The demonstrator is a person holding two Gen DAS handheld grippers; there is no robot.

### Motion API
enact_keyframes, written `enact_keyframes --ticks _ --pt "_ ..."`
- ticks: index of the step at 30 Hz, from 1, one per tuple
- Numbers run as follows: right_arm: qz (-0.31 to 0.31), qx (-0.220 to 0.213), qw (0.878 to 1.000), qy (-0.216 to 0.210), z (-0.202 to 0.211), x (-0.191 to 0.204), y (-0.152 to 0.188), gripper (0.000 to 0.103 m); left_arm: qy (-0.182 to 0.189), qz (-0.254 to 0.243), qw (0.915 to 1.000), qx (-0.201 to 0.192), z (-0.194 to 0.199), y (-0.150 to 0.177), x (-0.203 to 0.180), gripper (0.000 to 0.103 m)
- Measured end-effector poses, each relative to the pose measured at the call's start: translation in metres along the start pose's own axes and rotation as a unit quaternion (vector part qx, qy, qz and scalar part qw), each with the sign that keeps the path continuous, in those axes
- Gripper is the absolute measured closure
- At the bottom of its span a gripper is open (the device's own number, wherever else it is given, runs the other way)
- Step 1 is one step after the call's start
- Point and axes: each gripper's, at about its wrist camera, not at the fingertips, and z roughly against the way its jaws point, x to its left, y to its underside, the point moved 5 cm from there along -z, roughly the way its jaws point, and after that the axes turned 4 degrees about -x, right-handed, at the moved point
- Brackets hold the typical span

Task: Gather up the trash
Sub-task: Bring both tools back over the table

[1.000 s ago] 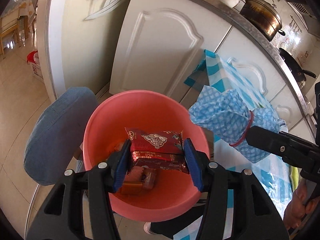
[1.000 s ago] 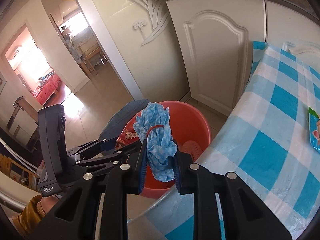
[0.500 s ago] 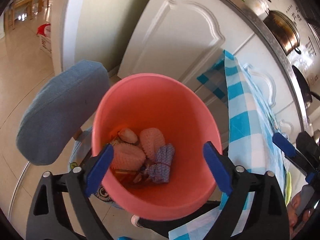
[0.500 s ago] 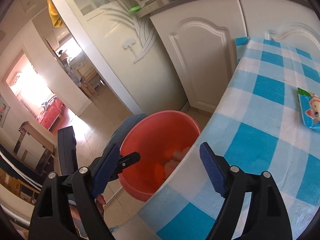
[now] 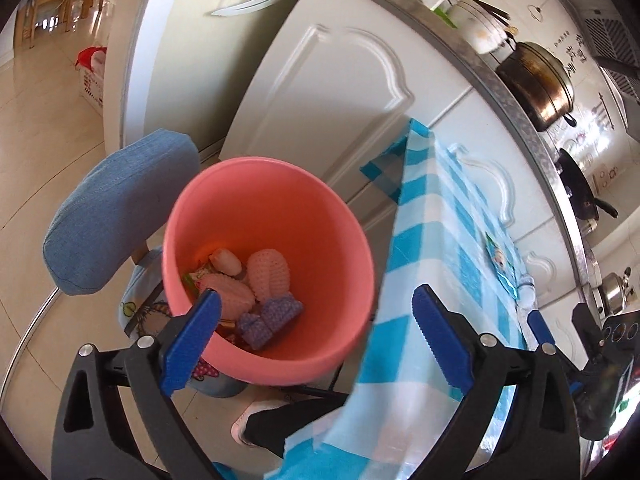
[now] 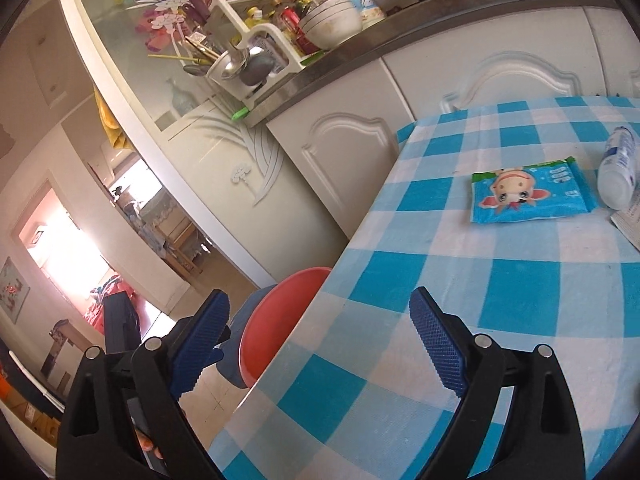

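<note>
A pink bucket [image 5: 224, 192] stands on a chair beside the table. Inside lie a blue cloth bundle [image 5: 270, 316], pink foam nets [image 5: 268, 274] and wrappers. My left gripper [image 5: 316, 336] is open and empty above the bucket's near rim. My right gripper [image 6: 320, 332] is open and empty over the table's near corner; the bucket [image 6: 276, 320] shows below the table edge. A blue snack packet [image 6: 528, 196] and a white bottle [image 6: 618, 168] lie on the checked tablecloth [image 6: 480, 280]. The packet also shows in the left wrist view [image 5: 500, 264].
A blue chair back [image 5: 116, 216] stands left of the bucket. White cabinets [image 5: 332, 92] run behind the table, with a counter of pots [image 5: 536, 80] and a dish rack [image 6: 256, 52]. A doorway [image 6: 80, 248] opens at the left.
Both grippers opened and let go: the red wrapper and the blue cloth bundle dropped into the bucket. My right gripper then swung right over the table; the left one drew back slightly.
</note>
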Motion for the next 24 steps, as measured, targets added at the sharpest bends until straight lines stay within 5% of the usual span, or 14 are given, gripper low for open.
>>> enact_keyframes --ticks 24 --pt "-0.06 -0.089 0.993 0.039 0.111 -0.088 -0.009 0.012 0.016 -0.137 0.9892 0.049 0.003 0.062 -0.139 0.006"
